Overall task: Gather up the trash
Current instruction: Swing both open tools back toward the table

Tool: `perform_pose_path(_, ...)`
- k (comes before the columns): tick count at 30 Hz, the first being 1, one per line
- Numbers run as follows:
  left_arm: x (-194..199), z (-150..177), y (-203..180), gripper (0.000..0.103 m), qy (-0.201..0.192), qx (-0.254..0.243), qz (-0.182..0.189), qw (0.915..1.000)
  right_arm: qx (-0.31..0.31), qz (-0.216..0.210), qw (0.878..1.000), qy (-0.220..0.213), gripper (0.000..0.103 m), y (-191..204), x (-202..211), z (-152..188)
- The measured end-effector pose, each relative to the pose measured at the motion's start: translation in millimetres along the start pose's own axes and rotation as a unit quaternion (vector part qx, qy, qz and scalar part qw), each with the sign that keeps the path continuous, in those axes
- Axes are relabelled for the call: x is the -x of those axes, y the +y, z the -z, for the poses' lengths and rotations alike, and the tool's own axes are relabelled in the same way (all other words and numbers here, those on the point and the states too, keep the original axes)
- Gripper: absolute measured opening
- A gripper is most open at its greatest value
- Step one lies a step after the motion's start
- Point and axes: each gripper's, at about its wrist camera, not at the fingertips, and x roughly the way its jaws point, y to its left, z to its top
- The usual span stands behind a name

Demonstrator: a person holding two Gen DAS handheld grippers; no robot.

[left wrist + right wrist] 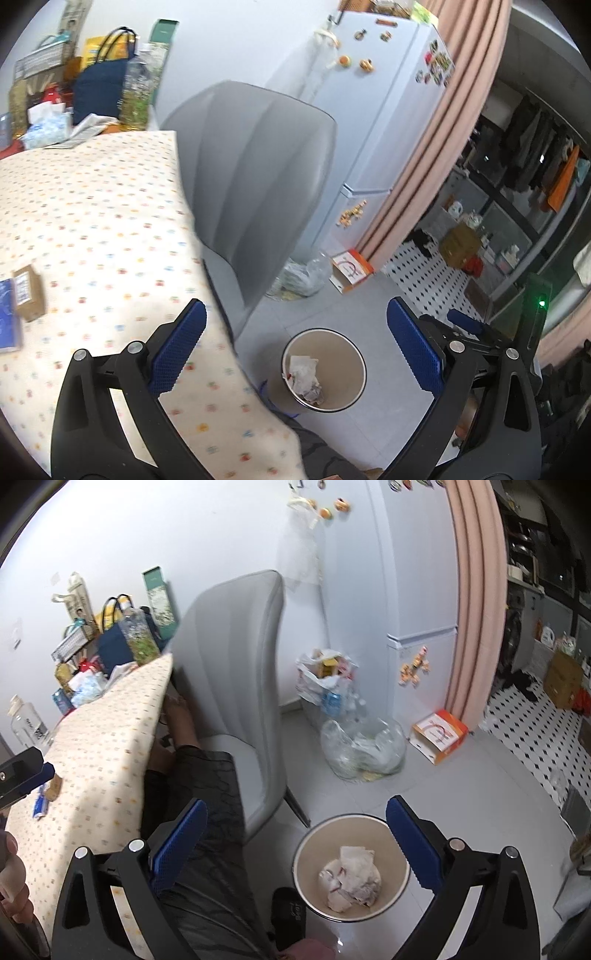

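- Two wrist views logged, left first.
- Left wrist view: left gripper has its jaws spread wide, nothing between the blue pads.
- Through the gap, on the floor: a round waste bin beside the table edge, with crumpled paper trash lying inside it.
- Table with a dotted cloth fills the left half; a small brown box lies on it near the left edge, just beside a blue item that is cut off by the frame.
- Grey chair stands at the table's right side; a white fridge with magnets is behind it, a pink curtain to the fridge's right.
- Part of the right gripper shows at the right edge — state not readable from here.
- Right wrist view: right gripper likewise released, jaws fully apart, pads bare.
- Same bin sits on the floor between the fingers, towards the right one; the wad of white paper rests on its bottom.
- A person's leg in dark shorts is under the table edge, between table and chair.
- Clear plastic bag of rubbish sits on the floor beside the fridge, an orange-and-white carton just to its right.
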Motion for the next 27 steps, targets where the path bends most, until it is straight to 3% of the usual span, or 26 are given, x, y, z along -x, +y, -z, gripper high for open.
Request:
perform_pose_path(9,47,6,53,0.097,-0.043,0.04,-0.062,0.9963,0.022,-0.053,0.998,0.002,0.095,56,4,-4)
perform_pose_path(19,100,23,130,0.097,-0.078,0.116,-0.138,0.9805,0.055,-0.109,0.992,-0.002,0.095,129,2,-5)
perform_pose_path(27,118,36,172,0.097,-0.081,0.141,-0.195,0.9673,0.09,-0.147,0.985,-0.009,0.095,178,3,-4)
